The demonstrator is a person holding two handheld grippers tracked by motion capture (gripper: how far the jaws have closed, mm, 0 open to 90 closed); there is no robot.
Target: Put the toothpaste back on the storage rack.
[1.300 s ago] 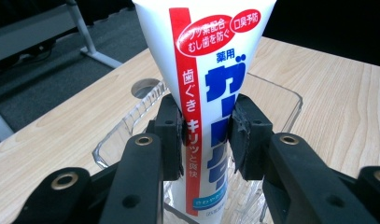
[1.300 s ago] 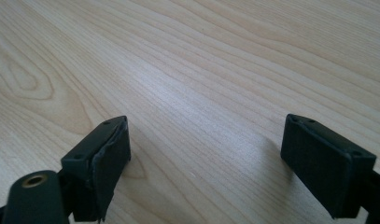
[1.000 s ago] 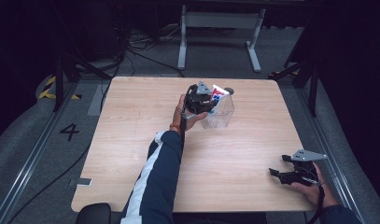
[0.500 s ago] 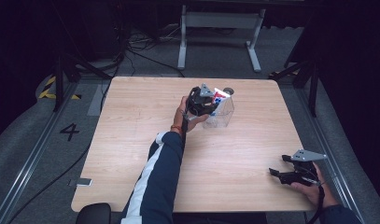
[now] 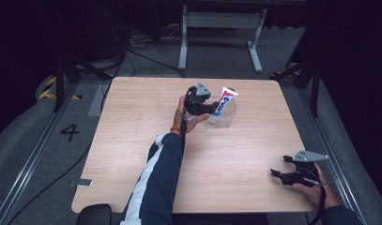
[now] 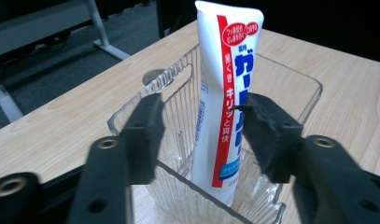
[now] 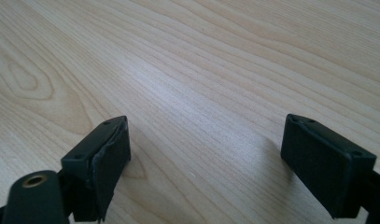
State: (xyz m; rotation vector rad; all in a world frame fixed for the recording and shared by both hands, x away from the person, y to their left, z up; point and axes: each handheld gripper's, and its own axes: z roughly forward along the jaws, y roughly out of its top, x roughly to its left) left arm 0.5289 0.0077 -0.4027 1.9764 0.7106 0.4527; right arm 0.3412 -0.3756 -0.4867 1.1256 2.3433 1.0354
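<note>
A white toothpaste tube (image 6: 225, 100) stands upright, leaning a little, inside a clear ribbed plastic container (image 6: 290, 79) at the far middle of the wooden worktop (image 5: 132, 140). The left gripper (image 6: 199, 135) has just been opening: its jaws flank the tube, the left one clear of it and the right one just beside it, so the grip is released. The right gripper (image 5: 292, 174) rests at the near right edge of the worktop, jaws spread wide with nothing between them.

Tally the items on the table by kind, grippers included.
Toothpaste tube: 1
Clear plastic holder: 1
Handheld grippers: 2, left gripper and right gripper
Total: 4
</note>
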